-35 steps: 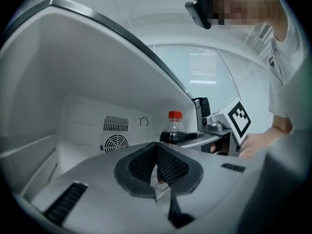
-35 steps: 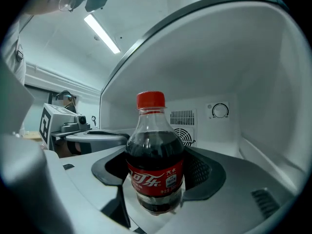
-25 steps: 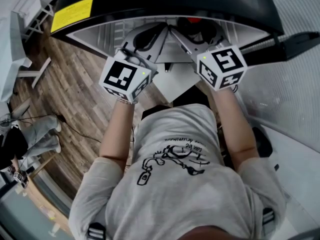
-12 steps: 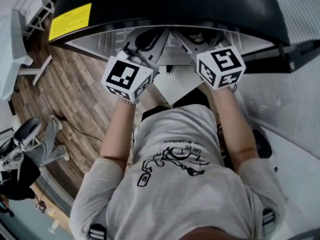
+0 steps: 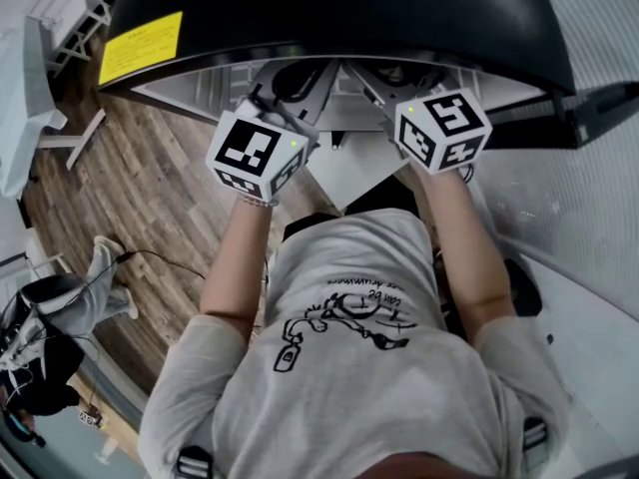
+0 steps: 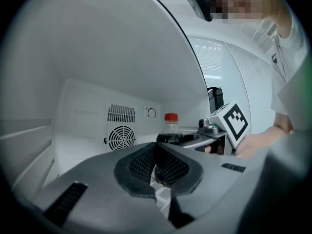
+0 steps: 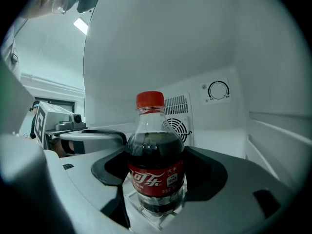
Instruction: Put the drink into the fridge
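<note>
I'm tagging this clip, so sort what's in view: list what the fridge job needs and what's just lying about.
For the job: bottle of cola; right gripper holding it; fridge; left gripper, empty.

Just lying about: yellow sticker; wooden floor; white furniture; bystander.

Arms outstretched; left gripper (image 6: 157, 172) closed empty, right gripper (image 7: 156, 182) clamping bottle (image 7: 156, 152).

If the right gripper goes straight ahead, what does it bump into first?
Probably the fridge's back wall, near the fan grille. The cola bottle in the right gripper would touch first. Depth is unclear.
</note>
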Demonstrator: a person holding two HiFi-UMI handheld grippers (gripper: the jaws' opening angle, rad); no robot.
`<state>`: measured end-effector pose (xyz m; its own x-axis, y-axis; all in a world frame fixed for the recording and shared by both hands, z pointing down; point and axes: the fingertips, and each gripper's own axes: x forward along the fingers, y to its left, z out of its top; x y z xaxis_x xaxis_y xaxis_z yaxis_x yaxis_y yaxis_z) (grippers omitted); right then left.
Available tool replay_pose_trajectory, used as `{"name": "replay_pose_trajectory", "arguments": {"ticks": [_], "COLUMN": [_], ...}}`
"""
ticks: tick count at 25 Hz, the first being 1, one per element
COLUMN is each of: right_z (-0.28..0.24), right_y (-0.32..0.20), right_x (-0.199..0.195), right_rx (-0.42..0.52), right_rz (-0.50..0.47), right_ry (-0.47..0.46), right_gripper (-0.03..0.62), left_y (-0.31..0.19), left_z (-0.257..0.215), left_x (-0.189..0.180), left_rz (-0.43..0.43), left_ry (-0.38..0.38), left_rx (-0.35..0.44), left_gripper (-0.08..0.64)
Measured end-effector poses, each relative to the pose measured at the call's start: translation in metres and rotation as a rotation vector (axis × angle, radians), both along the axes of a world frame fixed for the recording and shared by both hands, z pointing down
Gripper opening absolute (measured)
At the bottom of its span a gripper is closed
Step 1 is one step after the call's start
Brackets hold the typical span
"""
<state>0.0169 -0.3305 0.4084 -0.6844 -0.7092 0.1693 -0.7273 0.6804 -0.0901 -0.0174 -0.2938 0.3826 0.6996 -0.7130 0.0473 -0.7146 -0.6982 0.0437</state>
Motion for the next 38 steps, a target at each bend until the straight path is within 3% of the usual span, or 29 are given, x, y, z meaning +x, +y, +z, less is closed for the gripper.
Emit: {"name": "replay_pose_trajectory", "arguments": {"ticks": [18,24,38], "right_z": [-0.001,-0.004,-0.015], "right_y": [-0.003,-0.002,0.039], "right_x": [0.0,0.009,0.027], "right_rx": [0.023,0.005,-0.014], "right_rz": [-0.008,0.046,0.117], "right_ry": [-0.006,-0.016,0.0], "right_gripper": [0.33,0.368,0.37], "left_y": [0.007,0.011,0.038], "left_z": [-0.003,-0.008,-0.024], "left_x": [-0.005,-0.005,-0.007], "left_rz": [-0.013,-0.015,-0.029], "left_ry": [0.002,0.001,0.027], "left_rx": [0.003,0.004,0.004], "left_gripper": [0.002,0.002,0.002]}}
